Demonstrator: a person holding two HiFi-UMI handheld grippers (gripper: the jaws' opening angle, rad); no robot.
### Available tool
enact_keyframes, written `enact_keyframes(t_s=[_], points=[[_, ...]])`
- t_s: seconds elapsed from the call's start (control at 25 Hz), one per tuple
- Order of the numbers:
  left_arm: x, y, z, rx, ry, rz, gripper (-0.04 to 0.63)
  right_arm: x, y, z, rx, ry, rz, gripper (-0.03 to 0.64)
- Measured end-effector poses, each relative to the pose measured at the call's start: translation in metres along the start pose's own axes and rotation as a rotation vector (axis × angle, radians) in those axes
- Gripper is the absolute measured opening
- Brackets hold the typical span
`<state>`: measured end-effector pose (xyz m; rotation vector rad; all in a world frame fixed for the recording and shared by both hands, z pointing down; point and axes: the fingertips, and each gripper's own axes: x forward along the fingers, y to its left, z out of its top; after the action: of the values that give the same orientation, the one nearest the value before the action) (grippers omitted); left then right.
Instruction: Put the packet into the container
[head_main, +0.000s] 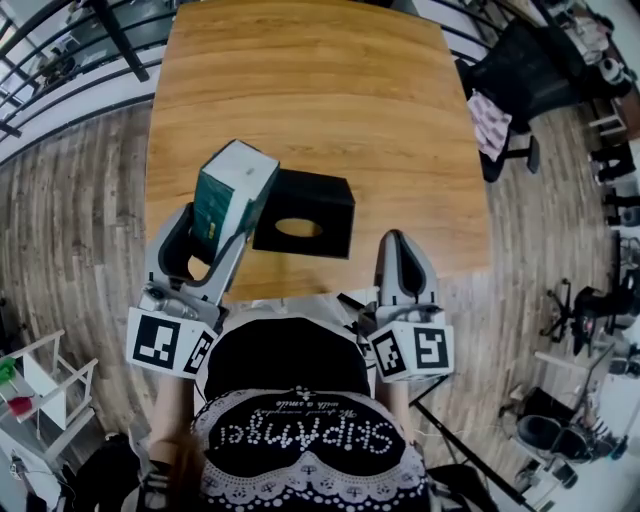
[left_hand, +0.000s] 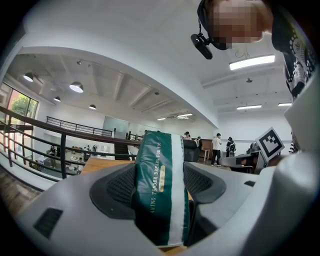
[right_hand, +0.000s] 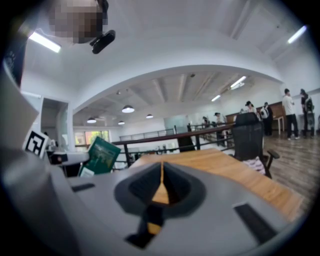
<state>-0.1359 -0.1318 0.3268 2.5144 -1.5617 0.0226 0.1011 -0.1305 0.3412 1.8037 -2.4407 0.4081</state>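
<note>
The left gripper (head_main: 207, 240) is clamping the green packet (head_main: 232, 190) between its fingers, with the black container (head_main: 305, 212) sitting just right of them. The right gripper (head_main: 403, 262) is pressing its fingers together on nothing.

head view: high over the near edge of the table (head_main: 320, 90), facing steeply down | left hand-held gripper (left_hand: 162, 192) view: low at that edge, tilted upward across it | right hand-held gripper (right_hand: 161, 187) view: alike, close | all three share the table
</note>
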Motion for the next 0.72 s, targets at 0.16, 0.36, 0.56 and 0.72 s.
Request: enact_keyframes(t_s=[0.16, 0.36, 0.56, 0.72], points=[[0.003, -0.001, 0.004, -0.004, -0.007, 0.036, 0.33, 0.003, -0.008, 0.007, -0.007, -0.001, 0.018, 0.035], [0.01, -0.006, 0.01, -0.001, -0.014, 0.055, 0.33, 0.008, -0.02, 0.014, -0.009, -0.002, 0.027, 0.035], [0.015, -0.01, 0.01, 0.006, -0.013, 0.047, 0.33, 0.011, -0.026, 0.013, -0.005, 0.0, 0.029, 0.035], [0.017, -0.011, 0.009, 0.016, -0.001, 0.026, 0.328, 0.012, -0.026, 0.013, -0.002, 0.0, 0.025, 0.035]])
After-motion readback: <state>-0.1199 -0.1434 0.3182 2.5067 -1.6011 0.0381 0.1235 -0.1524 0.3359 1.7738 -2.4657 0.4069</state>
